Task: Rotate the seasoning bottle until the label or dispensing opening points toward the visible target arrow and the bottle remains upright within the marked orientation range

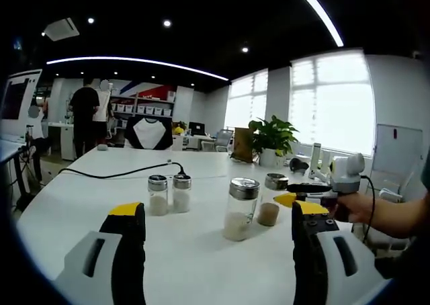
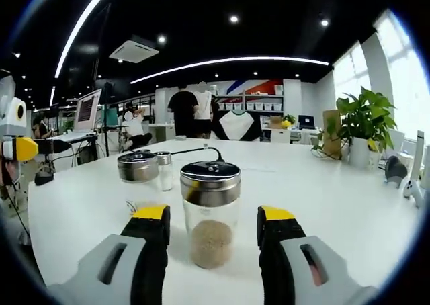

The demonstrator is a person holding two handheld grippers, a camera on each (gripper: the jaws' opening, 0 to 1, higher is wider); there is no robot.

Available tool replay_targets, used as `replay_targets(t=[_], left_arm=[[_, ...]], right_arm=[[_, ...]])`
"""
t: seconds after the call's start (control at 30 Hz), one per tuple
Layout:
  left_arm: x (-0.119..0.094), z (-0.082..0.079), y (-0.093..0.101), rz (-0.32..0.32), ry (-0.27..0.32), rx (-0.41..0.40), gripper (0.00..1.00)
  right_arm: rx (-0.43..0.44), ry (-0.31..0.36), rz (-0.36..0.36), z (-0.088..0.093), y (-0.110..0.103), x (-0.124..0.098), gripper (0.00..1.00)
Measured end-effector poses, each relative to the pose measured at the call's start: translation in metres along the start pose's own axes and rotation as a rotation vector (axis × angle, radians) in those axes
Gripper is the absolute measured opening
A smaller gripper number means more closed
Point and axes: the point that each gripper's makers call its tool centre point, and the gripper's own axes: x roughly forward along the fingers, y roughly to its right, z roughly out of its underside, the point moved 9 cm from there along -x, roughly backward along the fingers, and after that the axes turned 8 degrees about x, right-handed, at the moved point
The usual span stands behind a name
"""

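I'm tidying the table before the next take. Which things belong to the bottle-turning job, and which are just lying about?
Job:
seasoning bottle, between the open jaws of the right gripper
left gripper, open

Lying about:
two small shakers
wide jar
black cable
potted plant
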Motion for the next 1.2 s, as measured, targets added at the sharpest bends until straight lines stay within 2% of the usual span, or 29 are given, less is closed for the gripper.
replay_targets(t=[0.07,0.13,0.23,0.3,0.4,0.67,0.87,1.2], left_arm=[[-0.001,0.000,-0.001,-0.003,0.000,-0.002,0.95],[-0.001,0.001,-0.001,-0.004,0.000,-0.004,0.95],[-0.001,0.002,-0.001,-0.003,-0.003,-0.007,0.95],[0.000,0.002,-0.001,-0.002,-0.003,-0.007,0.95],[0.000,0.002,-0.002,0.001,-0.002,-0.006,0.95],[0.000,0.003,-0.001,0.005,0.000,-0.010,0.95],[0.001,0.001,-0.001,0.014,-0.002,0.012,0.95],[0.002,0.001,-0.001,0.010,-0.002,0.009,0.95]], right_arm=[[-0.004,-0.003,0.028,0.001,0.000,0.000,0.50],[0.026,0.005,0.063,0.002,0.001,-0.001,0.49],[0.059,0.003,0.066,0.003,0.001,0.001,0.46],[0.050,0.002,0.097,0.003,0.001,0.002,0.45],[0.073,0.009,0.080,0.001,-0.004,0.004,0.43],[0.047,0.005,0.086,-0.005,-0.013,0.017,0.42],[-0.004,-0.015,0.115,-0.005,-0.008,0.019,0.37],[-0.002,-0.031,0.110,-0.005,-0.007,0.020,0.36]])
